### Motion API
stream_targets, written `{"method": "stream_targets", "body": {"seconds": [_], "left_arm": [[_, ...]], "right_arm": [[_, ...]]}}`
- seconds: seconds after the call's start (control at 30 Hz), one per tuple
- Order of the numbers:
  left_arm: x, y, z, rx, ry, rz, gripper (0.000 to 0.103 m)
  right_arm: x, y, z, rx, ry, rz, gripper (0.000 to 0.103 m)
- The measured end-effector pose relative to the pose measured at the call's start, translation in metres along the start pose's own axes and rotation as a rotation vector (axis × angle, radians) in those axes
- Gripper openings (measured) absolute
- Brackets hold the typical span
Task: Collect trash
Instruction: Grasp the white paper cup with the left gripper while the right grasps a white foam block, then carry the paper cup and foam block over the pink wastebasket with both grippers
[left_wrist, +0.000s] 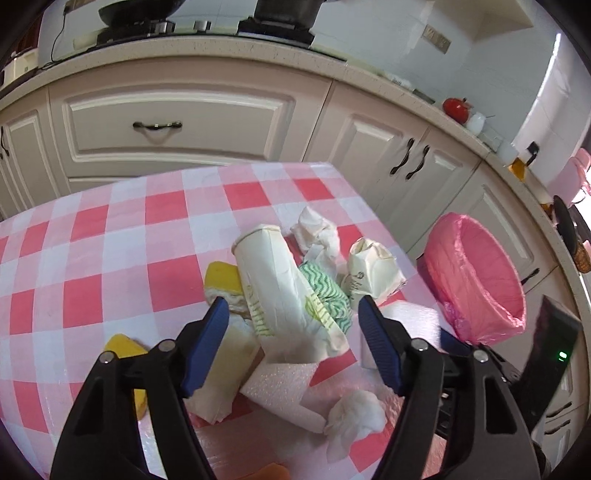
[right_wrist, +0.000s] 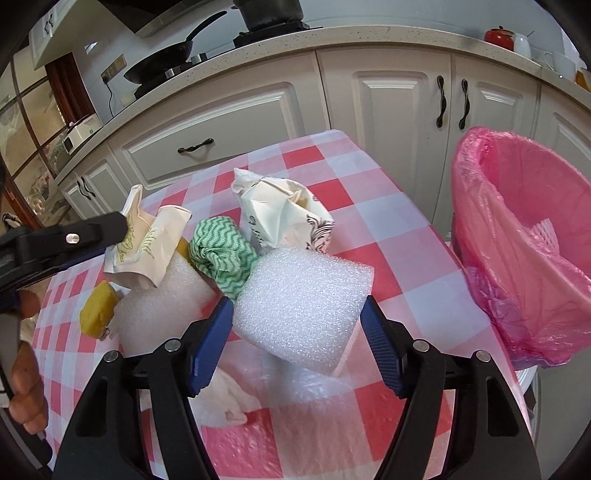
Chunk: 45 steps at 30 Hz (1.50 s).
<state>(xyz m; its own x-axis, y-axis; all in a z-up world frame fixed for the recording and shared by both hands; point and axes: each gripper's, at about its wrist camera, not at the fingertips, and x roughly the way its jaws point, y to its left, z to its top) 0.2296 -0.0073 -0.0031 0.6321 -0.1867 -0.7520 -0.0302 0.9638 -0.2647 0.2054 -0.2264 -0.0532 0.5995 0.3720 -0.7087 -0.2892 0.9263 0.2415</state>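
The left hand-held gripper (left_wrist: 290, 314) stood wide open, its blue pads either side of a crumpled paper bag (left_wrist: 277, 291) without closing on it. The right hand-held gripper (right_wrist: 297, 314) was equally wide open around a white foam block (right_wrist: 303, 306), the pads just beside its edges; I could not tell whether they touched it.

Only the right view showed the inside of the pink-lined bin (right_wrist: 524, 240) beside the worktop (right_wrist: 388, 236), with a pale scrap lying in it; the left view caught just its rim. Only the left view showed a white tissue ball (left_wrist: 354, 410) near the worktop's front edge.

The pile hid much of itself: a green zigzag cloth (right_wrist: 221, 254) lay half under paper, and a second foam piece (right_wrist: 162, 306) sat partly behind the bag. Two yellow sponges (left_wrist: 223, 278) (left_wrist: 123, 345) were countable in the left view, one cut off by the gripper's frame.
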Motion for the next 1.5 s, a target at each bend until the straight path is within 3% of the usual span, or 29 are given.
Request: {"method": "stream_targets", "body": {"seconds": [0.2, 0.37, 0.6, 1.17, 1.5], "left_arm": [[0.015, -0.001, 0.003, -0.024, 0.044, 0.019, 0.066], [0.025, -0.002, 0.003, -0.026, 0.086, 0.057, 0.054], [0.026, -0.005, 0.000, -0.016, 0.104, 0.060, 0.052], [-0.001, -0.010, -0.006, -0.018, 0.050, 0.061, 0.048], [-0.016, -0.041, 0.009, 0.033, -0.003, 0.012, 0.048]], "right_arm": [[-0.013, -0.009, 0.002, 0.009, -0.023, 0.002, 0.067], [-0.023, -0.013, 0.004, 0.013, -0.042, 0.008, 0.067], [-0.033, -0.015, 0.005, 0.011, -0.062, 0.010, 0.067], [-0.061, -0.013, 0.012, -0.004, -0.116, 0.027, 0.067], [-0.094, -0.028, 0.031, -0.011, -0.198, 0.007, 0.067]]}}
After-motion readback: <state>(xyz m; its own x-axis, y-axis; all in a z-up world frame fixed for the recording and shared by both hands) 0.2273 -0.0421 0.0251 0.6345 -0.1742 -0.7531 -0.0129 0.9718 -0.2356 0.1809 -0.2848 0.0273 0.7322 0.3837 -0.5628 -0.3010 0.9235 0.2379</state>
